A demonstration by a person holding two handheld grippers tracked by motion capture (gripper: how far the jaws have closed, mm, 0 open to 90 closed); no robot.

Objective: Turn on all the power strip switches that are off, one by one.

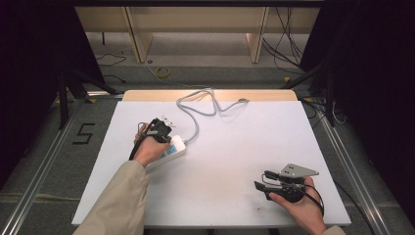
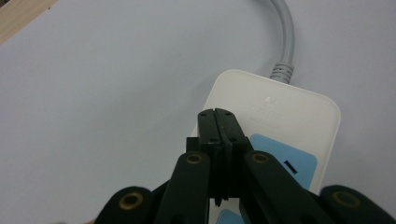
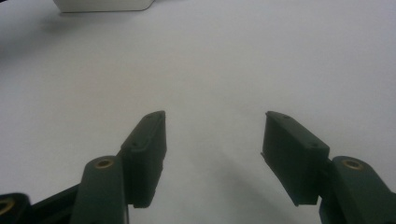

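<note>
- Your left gripper (image 2: 218, 122) has its jaws pressed together with nothing between them, tips resting over the power strip (image 2: 285, 121).
- Your right gripper (image 3: 212, 140) stands wide open and empty, at about 4 o'clock on the white table (image 1: 235, 142), well apart from the strip.
- The strip lies at about 9 o'clock under your left hand (image 1: 149, 149).
- It looks rigid, light and smooth-sided, so it may slide; judge the narrow sides the best hold.
- Its stiff grey cord (image 1: 195, 110) will likely drag.
- Its long axis runs roughly 8 to 2 o'clock, cord end toward 2.
</note>
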